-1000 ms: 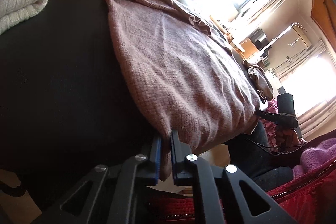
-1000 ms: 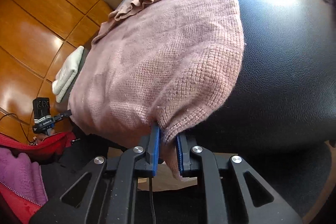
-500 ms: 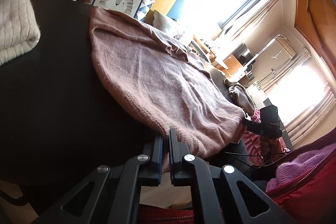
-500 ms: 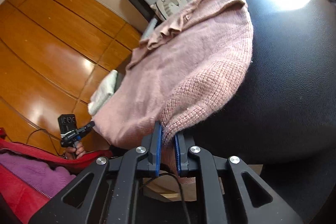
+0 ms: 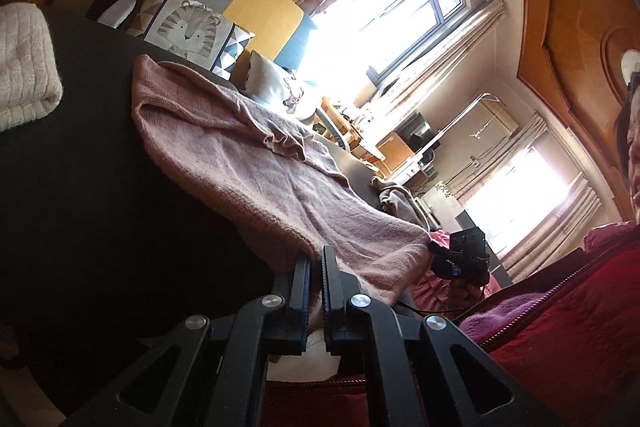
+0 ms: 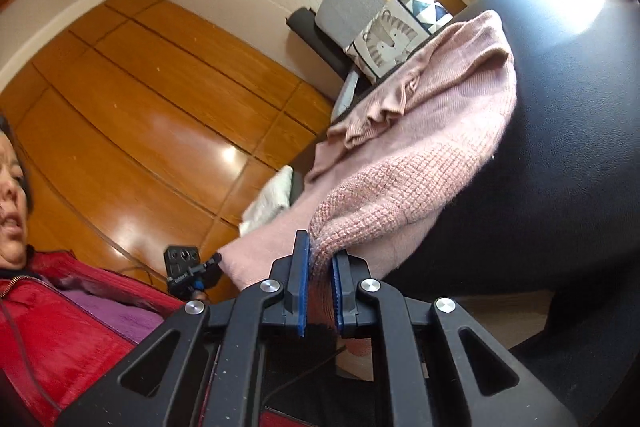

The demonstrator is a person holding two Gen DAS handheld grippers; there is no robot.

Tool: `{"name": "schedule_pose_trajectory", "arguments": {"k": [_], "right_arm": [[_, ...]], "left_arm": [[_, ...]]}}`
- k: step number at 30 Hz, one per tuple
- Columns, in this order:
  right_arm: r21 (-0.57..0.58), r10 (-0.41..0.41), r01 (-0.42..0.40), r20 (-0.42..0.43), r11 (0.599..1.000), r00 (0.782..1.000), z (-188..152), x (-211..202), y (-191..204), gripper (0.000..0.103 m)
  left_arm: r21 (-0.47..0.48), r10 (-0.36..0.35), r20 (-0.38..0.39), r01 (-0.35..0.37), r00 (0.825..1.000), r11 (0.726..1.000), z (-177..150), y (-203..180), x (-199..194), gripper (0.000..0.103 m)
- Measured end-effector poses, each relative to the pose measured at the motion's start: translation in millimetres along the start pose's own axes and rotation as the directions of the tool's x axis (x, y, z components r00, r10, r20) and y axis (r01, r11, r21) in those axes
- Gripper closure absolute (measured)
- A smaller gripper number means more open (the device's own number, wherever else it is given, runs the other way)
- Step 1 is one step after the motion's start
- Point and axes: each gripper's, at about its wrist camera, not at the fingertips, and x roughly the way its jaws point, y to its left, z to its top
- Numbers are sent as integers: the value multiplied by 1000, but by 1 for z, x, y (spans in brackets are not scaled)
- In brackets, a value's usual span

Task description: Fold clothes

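The pink knit sweater [image 5: 280, 183] lies spread over the black leather surface [image 6: 568, 131], its ruffled collar end [image 6: 380, 115] far from the person and its near hem corners lifted off the edge. Over the last second both wrist views have tilted upward: the sweater fills less of each picture, and the window and wood-panelled wall now show above it, so the hem has been raised and drawn toward the person. The left gripper [image 5: 315, 291] has its jaws closed on one hem corner, the cloth pinched between the blue pads; the right gripper [image 6: 320, 291] likewise clamps the other corner, with thick knit bunched between its jaws. By my reading, this lift sets up a fold of the lower half toward the collar, though the pictures do not settle which fold of the sequence it is. A folded white knit [image 5: 24, 67] rests on the same surface beside the sweater. Patterned cushions [image 5: 184, 27] sit beyond.
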Motion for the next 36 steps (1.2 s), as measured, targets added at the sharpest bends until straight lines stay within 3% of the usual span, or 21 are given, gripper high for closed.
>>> {"name": "schedule_pose_trajectory", "arguments": {"k": [4,9,12,17,27,36], "right_arm": [[17,13,-14,36,1000,999,32,4,-5,93],[37,29,-32,82,999,996,72,9,-11,93],[46,15,-20,96,999,995,101,20,-18,93],[87,-20,10,113,996,993,152,46,-40,93],[250,-114,99,47,963,992,214,113,-103,93],[395,-171,169,-30,903,985,224,143,-157,93]], "left_arm": [[-35,-55,68,57,996,998,17,4,-5,99],[-7,-104,111,106,988,994,61,5,13,99],[12,-97,119,96,988,995,89,8,30,99],[-63,-87,149,97,985,993,129,42,58,99],[-209,35,96,-15,995,978,193,121,130,99],[-296,139,-23,-140,990,945,206,184,187,99]]}}
